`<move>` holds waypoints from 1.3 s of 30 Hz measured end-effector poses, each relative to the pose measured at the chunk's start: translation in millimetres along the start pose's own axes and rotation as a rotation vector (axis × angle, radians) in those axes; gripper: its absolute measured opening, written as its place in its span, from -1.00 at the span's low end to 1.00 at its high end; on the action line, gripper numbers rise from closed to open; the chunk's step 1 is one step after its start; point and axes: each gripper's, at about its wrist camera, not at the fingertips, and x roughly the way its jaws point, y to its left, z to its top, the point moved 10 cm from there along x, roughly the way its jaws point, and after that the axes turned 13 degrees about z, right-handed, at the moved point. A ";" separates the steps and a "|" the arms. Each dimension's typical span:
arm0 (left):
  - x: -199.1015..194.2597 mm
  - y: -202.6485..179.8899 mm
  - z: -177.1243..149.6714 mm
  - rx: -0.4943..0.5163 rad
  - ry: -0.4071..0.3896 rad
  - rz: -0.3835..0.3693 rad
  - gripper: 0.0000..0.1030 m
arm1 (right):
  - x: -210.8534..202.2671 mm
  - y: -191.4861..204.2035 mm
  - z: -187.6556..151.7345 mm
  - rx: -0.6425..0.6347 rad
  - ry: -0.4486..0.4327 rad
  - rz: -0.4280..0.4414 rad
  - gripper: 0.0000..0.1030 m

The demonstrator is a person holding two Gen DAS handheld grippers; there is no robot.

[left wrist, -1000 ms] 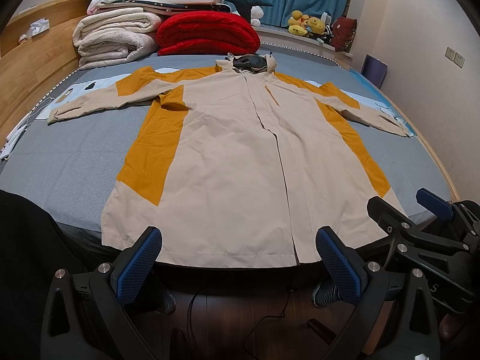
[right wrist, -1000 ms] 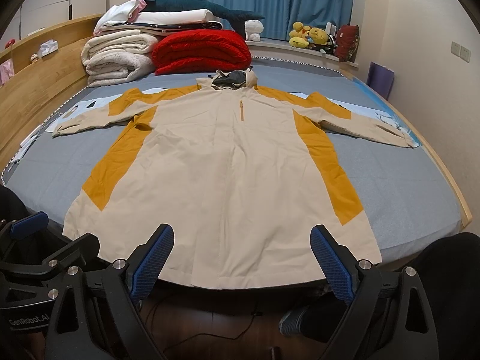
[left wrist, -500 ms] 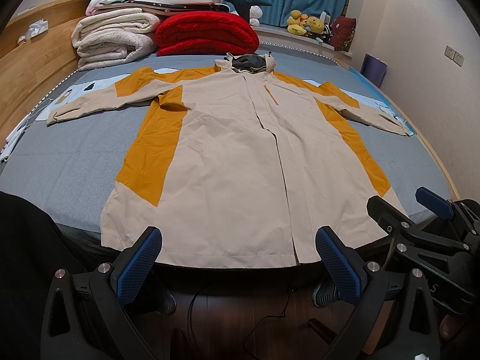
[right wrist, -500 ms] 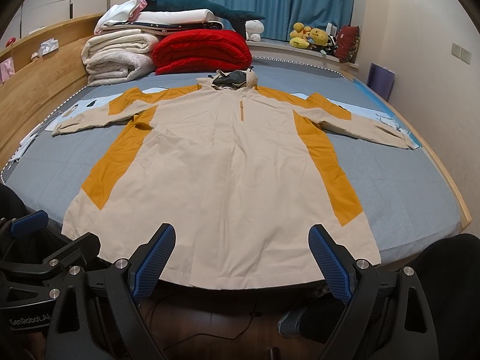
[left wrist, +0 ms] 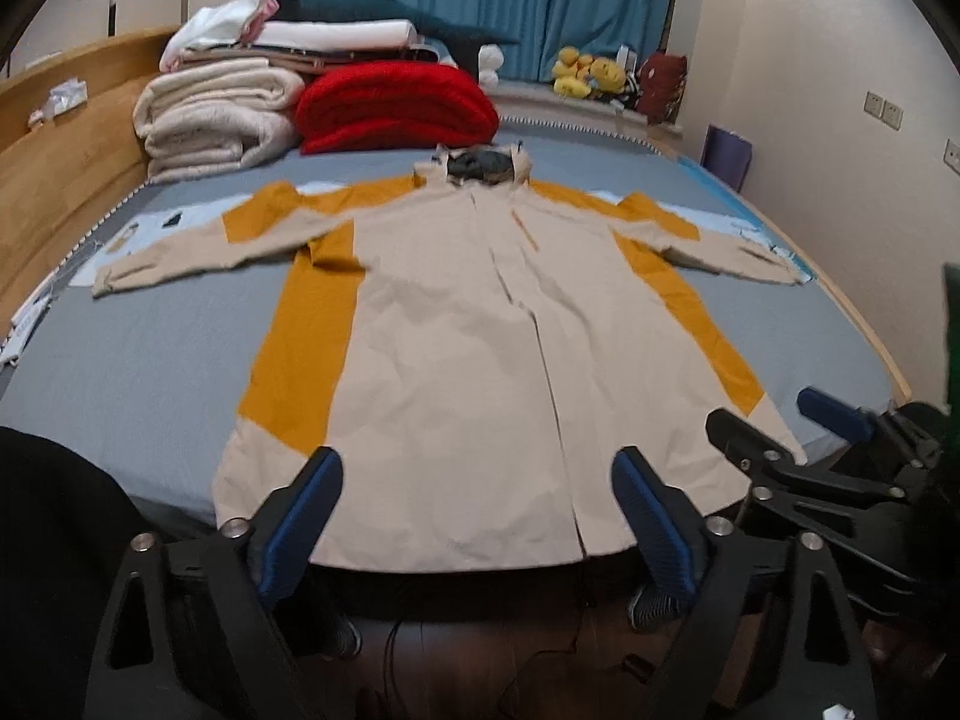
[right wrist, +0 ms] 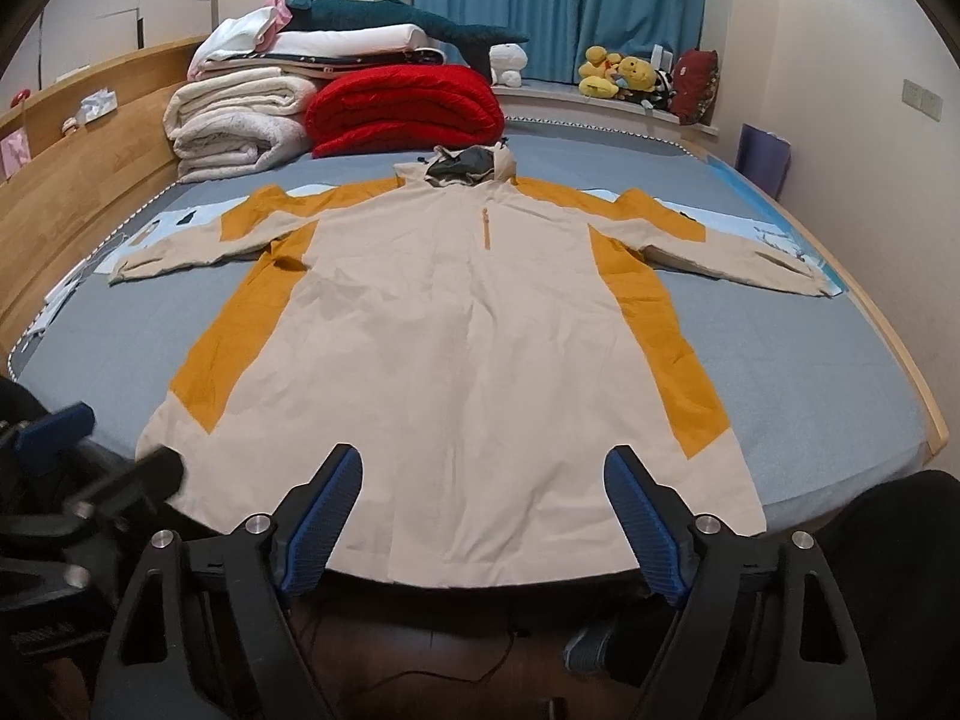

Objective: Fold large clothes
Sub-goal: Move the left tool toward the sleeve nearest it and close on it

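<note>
A long beige coat (left wrist: 468, 372) with mustard-orange panels down both sides and across the shoulders lies flat and face-up on the grey-blue bed (left wrist: 138, 360), its front closed, both sleeves spread straight out to the sides and its dark-lined hood (left wrist: 483, 165) toward the far end. Its hem reaches the near edge of the mattress, just ahead of both grippers. A short orange zip pull (right wrist: 486, 228) shows on the chest in the right wrist view. The left gripper (left wrist: 477, 516) hovers before the hem with its blue-padded fingers spread wide and nothing between them, apart from the cloth; the right gripper (right wrist: 483, 516) hangs likewise before the hem, released, its jaws wide and empty. Each gripper appears at the edge of the other's view, the right one at the right of the left wrist view (left wrist: 840, 468), the left one blurred at the lower left of the right wrist view (right wrist: 66, 480). Beyond the hood sits a rolled red quilt (left wrist: 396, 108), with folded cream blankets (left wrist: 216, 114) beside it and more bedding stacked on top. A wooden headboard (left wrist: 54, 162) runs along the left side of the bed. Blue curtains (right wrist: 558, 6) hang at the far wall, and yellow plush toys (right wrist: 615, 75) sit on the ledge beneath them. Below the hem lies dark wood floor (right wrist: 450, 660) with a thin cable.
</note>
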 end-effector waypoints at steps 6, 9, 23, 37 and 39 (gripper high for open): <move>-8.1 -1.0 30.1 0.040 -0.082 -0.005 0.04 | 1.6 -8.2 13.8 0.045 -0.002 0.025 0.27; 2.2 -0.6 43.9 0.058 -0.087 -0.009 -0.18 | 3.9 -13.3 24.6 0.073 0.001 0.043 0.08; 105.6 37.8 185.3 0.030 -0.144 0.052 -0.25 | 52.7 -45.9 193.9 -0.010 -0.138 0.037 -0.01; 284.3 160.7 279.2 -0.093 -0.060 0.183 -0.05 | 153.3 -48.3 350.4 -0.062 -0.299 0.065 0.42; 310.3 186.4 266.7 -0.113 -0.024 0.222 -0.04 | 171.0 -48.0 349.3 -0.068 -0.289 0.074 0.42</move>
